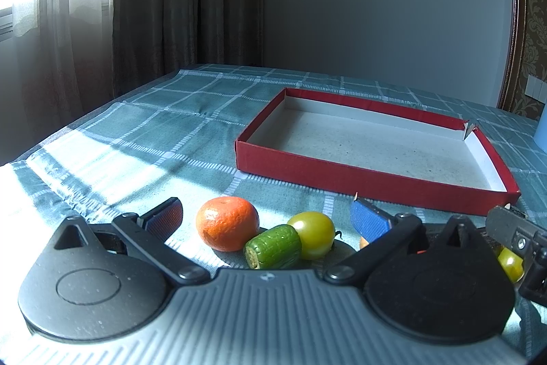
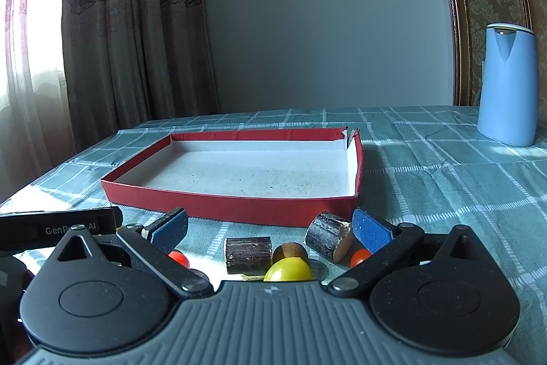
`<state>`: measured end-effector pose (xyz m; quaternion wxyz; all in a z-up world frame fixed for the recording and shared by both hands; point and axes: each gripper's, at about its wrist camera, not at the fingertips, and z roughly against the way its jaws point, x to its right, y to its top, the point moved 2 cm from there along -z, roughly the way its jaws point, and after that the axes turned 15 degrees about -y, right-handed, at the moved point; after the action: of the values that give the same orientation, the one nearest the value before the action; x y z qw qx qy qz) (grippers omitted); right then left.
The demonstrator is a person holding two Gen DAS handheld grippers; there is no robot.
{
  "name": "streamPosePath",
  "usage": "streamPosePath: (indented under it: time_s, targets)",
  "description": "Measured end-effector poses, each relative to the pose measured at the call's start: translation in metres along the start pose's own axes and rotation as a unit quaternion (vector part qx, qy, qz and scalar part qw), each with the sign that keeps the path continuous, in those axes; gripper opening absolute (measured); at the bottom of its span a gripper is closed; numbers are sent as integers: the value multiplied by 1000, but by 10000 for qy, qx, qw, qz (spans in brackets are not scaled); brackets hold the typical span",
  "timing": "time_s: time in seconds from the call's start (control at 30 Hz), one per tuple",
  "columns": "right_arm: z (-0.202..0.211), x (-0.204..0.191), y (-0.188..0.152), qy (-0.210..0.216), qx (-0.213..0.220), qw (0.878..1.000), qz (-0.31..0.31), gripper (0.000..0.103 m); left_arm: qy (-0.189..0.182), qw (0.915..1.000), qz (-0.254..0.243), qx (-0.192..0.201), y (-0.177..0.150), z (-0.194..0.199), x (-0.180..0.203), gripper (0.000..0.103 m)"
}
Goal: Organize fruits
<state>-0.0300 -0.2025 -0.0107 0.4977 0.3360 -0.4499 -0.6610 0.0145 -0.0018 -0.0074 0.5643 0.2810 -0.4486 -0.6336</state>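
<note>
Left claw [image 1: 266, 218] at frame bottom, spread wide, gripping nothing — right claw [image 2: 270, 230] likewise. Red tray [image 1: 342, 177] at centre, bare: sorting not begun, by the look. Orange [image 1: 227, 223], yellow tomato [image 1: 314, 233], cucumber piece [image 1: 273, 247] loose on tabletop [image 1: 136, 125], low centre. Partly hidden lettering, lower left of right view — "Gen… AI".

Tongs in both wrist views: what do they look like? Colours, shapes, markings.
Both tongs have a ribbed grey body with a small round emblem, two black teardrop plates and black linkage arms. Left tongs: one orange-red pad, one blue. Right tongs: both pads blue. White lettering on the left tongs' black side bar is partly covered.
</note>
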Motion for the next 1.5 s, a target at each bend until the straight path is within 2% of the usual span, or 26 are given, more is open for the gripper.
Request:
streamPosePath:
  time_s: [0.47,0.73,0.83,0.97,1.1,1.2,1.27,1.3,1.43,1.5]
  targets:
    - [0,1,0,18,8,10000,-20,103,-3,10000,18,-19,0,0,-2,103]
    - [2,21,1,429,-71,9981,-436,103,-6,10000,35,-34,0,-2,-2,103]
    - [6,32,3,535,-10,9984,-179,103,-2,10000,49,-34,0,-3,-2,103]
    - [11,58,9,461,181,9985,252,103,-11,10000,57,-25,0,-3,-2,103]
    - [13,89,15,649,93,9976,209,103,-8,10000,61,-25,0,-3,-2,103]
    - [16,87,12,813,-26,9957,435,103,-5,10000,58,-26,0,-3,-2,103]
    - [22,75,8,953,57,9926,745,103,-6,10000,65,-25,0,-3,-2,103]
    - [25,70,6,1018,106,9910,862,102,-3,10000,65,-26,0,-3,-2,103]
    - [27,43,6,1347,187,9825,1274,76,-4,10000,69,-26,0,-3,-2,103]
    - [23,29,6,1434,121,9787,1466,76,-7,10000,72,-23,0,-3,-1,103]
